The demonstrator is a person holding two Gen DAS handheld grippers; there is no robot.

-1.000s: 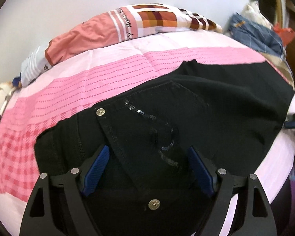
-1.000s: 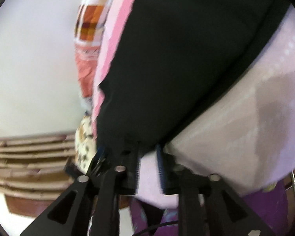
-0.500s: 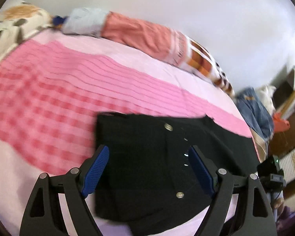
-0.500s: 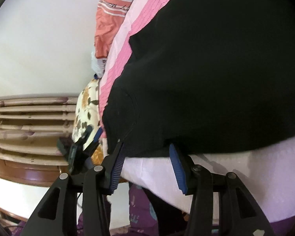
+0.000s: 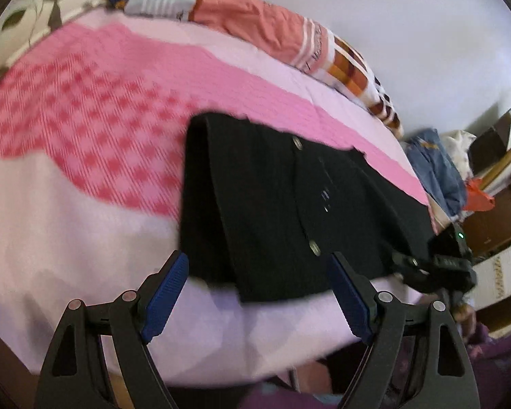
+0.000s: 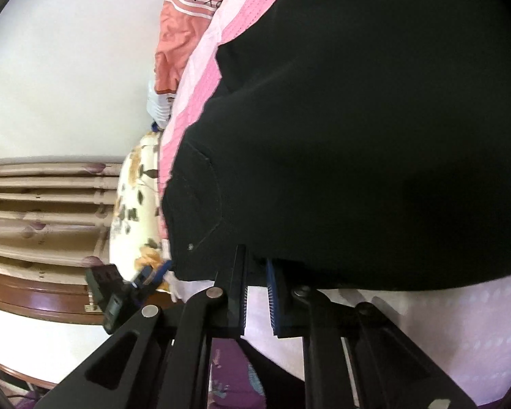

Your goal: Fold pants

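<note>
Black pants (image 5: pixel 289 204) folded on pink bedspread (image 5: pixel 85 119), left gripper (image 5: pixel 257 293) wide open, empty, right gripper (image 6: pixel 257 293) nearly closed at pants' edge, hold unclear.

The black pants (image 5: pixel 272 204) lie folded flat on the pink bed (image 5: pixel 85 119), near its front edge, forming a compact block. Metal rivets and a few sequins show on the top layer. Its nearest hem looks pinched, though the view is poor.

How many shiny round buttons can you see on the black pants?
2 in the left wrist view. One button sits on the far part of the black pants; the other button sits near the closer edge. More may be hidden in the folds.
</note>
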